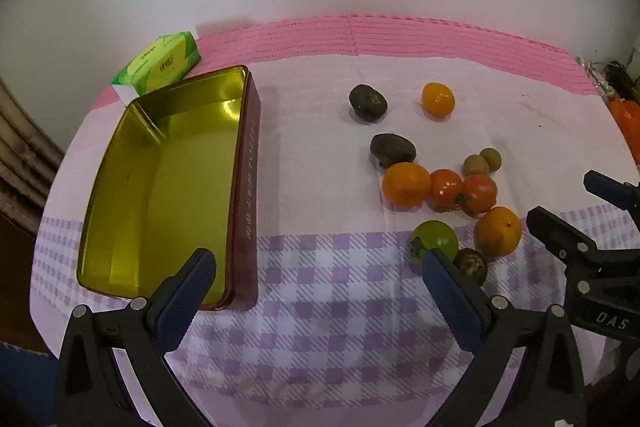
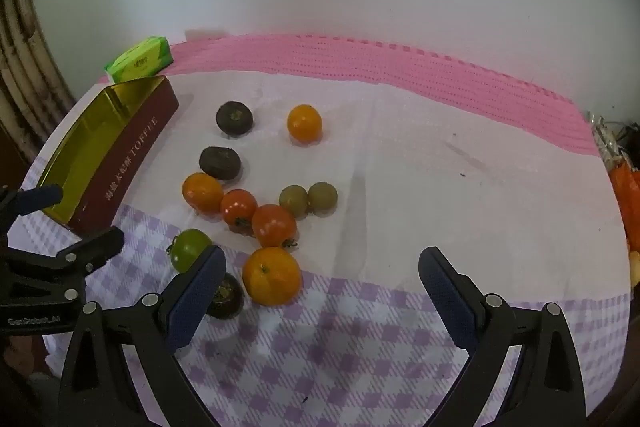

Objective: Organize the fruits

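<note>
Fruits, small round orange, red, green and dark brown ones (image 2: pixel 272 275), lie loose on checked tabletop (image 2: pixel 360 347) beside empty gold-lined tin (image 1: pixel 160 187); left tongs (image 1: pixel 320 279) and right tongs (image 2: pixel 320 279) both wide, holding nothing.

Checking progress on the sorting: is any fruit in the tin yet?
No. The tin shows only its bare gold inside, and the fruit, such as the green tomato, lies on the cloth beside it.
</note>
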### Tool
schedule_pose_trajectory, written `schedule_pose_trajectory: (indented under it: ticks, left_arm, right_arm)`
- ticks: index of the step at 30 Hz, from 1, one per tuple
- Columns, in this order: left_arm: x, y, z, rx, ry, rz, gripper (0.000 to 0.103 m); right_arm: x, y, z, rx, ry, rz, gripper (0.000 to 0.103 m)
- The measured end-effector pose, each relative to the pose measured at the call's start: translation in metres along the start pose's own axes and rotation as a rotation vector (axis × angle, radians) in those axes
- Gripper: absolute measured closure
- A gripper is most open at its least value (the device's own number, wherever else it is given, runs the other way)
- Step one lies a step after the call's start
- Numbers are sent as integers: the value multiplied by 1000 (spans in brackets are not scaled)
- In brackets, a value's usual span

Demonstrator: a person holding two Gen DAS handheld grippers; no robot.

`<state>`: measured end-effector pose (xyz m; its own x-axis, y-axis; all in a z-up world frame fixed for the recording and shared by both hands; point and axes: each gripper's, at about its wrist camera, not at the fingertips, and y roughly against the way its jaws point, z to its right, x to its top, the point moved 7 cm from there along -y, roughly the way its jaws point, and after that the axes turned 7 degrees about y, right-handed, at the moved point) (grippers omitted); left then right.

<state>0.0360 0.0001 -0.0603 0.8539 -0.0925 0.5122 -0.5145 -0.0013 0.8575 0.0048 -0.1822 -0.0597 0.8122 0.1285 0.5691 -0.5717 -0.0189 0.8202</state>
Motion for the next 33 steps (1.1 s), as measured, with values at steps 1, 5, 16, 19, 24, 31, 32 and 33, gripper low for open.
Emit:
schedule_pose_trajectory:
  ticks: [1, 5, 16, 19, 24, 31, 32, 33]
  left_arm:
    - [-1, 0, 0, 3, 2, -4, 0]
    - [-10, -1, 6, 9, 5, -3, 1]
    - [-11, -4, -1, -7, 29, -48, 3]
    - [-12, -6, 0, -5, 30, -47, 3]
    - [-12, -6, 0, 0, 26, -48, 3]
    - [-13, -4, -2, 5, 29, -46, 2]
    - [-13, -3, -2, 8, 30, -46, 3]
    - [-12, -3, -2, 9, 29, -47, 2]
  right_arm:
    - [-1, -1, -1, 4, -3, -2, 6]
    - [1, 2, -9, -9, 7, -5, 6]
    - [-5, 6, -10, -8, 2, 26, 6]
    - [-7, 4, -8, -7, 1, 17, 6]
    - [-11, 1, -9, 5, -11, 12, 6]
    - [-16, -2, -7, 25, -4, 8, 8]
    - [-17, -2, -7, 27, -2, 8, 8]
    - [-17, -2, -8, 28, -3, 9, 8]
